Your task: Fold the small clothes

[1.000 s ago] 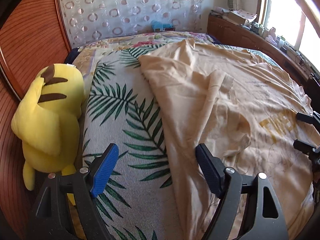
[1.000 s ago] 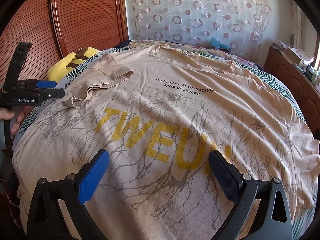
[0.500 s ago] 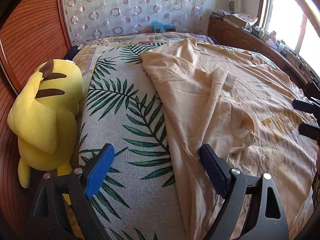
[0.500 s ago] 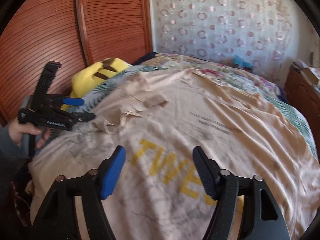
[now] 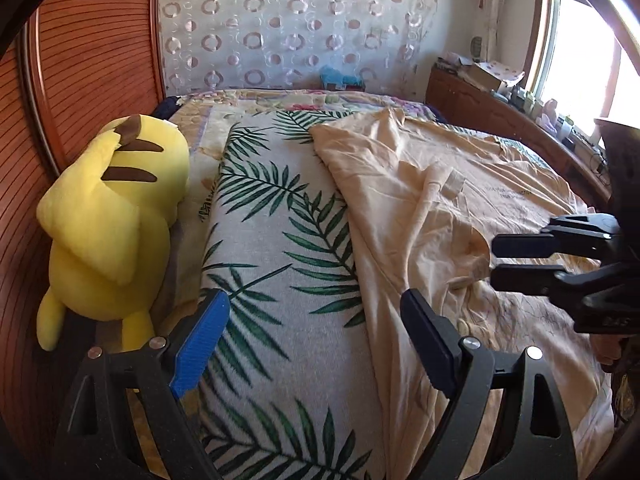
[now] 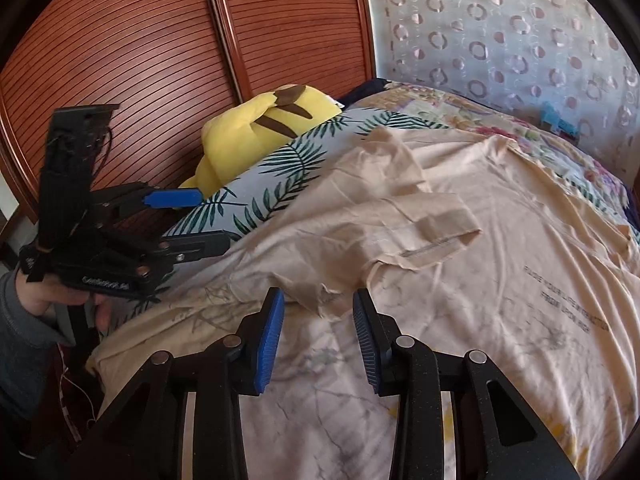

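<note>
Beige printed cotton T-shirt (image 6: 460,280) lay spread on the leaf-patterned bed (image 5: 272,280), sleeve folded inward.
Right gripper (image 6: 318,332) had just been closing, narrow, over crumpled sleeve edge, not yet pinching; left gripper (image 5: 316,344) wide, empty.

The right gripper (image 6: 318,322), jaws just closing and still apart, hovers at the T-shirt's (image 6: 500,280) folded sleeve (image 6: 420,236).

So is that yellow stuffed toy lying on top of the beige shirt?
No, the yellow plush toy lies at the bed's edge by the wooden panel, with leaf-print bedding between it and the beige T-shirt.
</note>
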A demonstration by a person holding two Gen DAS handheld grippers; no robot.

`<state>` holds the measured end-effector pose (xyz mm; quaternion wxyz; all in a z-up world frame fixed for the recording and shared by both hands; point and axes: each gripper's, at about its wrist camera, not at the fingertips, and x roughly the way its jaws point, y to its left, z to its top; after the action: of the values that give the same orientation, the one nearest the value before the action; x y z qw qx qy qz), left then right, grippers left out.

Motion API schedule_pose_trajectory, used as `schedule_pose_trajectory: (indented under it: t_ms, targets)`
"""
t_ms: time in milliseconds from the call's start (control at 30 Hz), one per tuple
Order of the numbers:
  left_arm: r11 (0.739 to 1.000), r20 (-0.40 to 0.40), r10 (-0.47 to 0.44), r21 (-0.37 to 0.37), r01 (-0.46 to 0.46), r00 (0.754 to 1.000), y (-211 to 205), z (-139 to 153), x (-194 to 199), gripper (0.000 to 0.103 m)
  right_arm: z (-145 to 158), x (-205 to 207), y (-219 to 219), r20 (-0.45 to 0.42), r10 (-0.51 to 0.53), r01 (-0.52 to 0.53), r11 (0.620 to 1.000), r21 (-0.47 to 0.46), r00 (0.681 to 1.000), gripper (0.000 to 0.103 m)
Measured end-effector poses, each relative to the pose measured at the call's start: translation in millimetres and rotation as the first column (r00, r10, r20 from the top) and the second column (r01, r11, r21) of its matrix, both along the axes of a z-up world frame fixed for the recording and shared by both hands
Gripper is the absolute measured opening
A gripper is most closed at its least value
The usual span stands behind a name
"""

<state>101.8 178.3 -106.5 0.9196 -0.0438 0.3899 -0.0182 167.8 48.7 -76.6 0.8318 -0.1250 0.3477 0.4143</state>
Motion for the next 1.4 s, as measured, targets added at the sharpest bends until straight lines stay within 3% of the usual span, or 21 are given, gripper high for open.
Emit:
schedule_pose_trajectory:
  t_ms: [67, 233, 467, 600, 767, 933, 1167, 1400]
  targets:
    - [1.000, 0.010, 0.000, -0.021, 0.001, 1.000, 3.4, 4.2, -4.7, 0.088, -3.3, 5.8, 9.6, -0.002, 0.000, 0.000, 1.000, -0.012, 1.000, 0.030]
    - [1.000, 0.027, 0.001, -0.009, -0.001, 1.000, 0.4, 11.3, -12.6, 0.088, -14.5, 17.0, 18.3, -0.031, -0.004, 0.003, 0.999, -0.046, 0.999, 0.004]
    - [1.000, 0.039, -0.006, -0.011, 0.006, 0.999, -9.2, 14.8, -19.2, 0.088, 2.8, -16.9, -15.7, -0.011, 0.007, -0.007, 1.000, 0.022, 1.000, 0.003]
    - [1.000, 0.035, -0.014, -0.017, 0.014, 0.999, -15.9, 14.6, -17.5, 0.088, 1.7, -25.1, -22.6, 0.012, -0.016, 0.017, 1.000, -0.014, 1.000, 0.004]
    - [1.000, 0.045, -0.019, -0.016, 0.020, 0.999, -29.1, 16.4, -16.9, 0.088, -2.8, -18.4, -28.7, 0.005, -0.067, 0.068, 0.997, -0.039, 0.998, 0.016]
    - [0.998, 0.050, -0.052, -0.015, 0.053, 0.997, -51.2, 18.8, -9.3, 0.088, 2.2, -17.8, -68.4, 0.023, -0.155, 0.155, 0.988, -0.010, 0.988, 0.053]
    - [0.994, 0.057, -0.106, -0.011, 0.107, 0.993, -91.3, 23.3, 7.0, 0.088, 6.2, -10.6, -134.2, 0.064, -0.319, 0.323, 0.945, -0.050, 0.945, 0.056]
    - [0.984, 0.043, -0.178, 0.009, 0.178, 0.983, -133.6, 25.1, 23.6, 0.088, 4.9, -9.0, -183.6, 0.077, -0.466, 0.471, 0.878, -0.085, 0.882, 0.056]
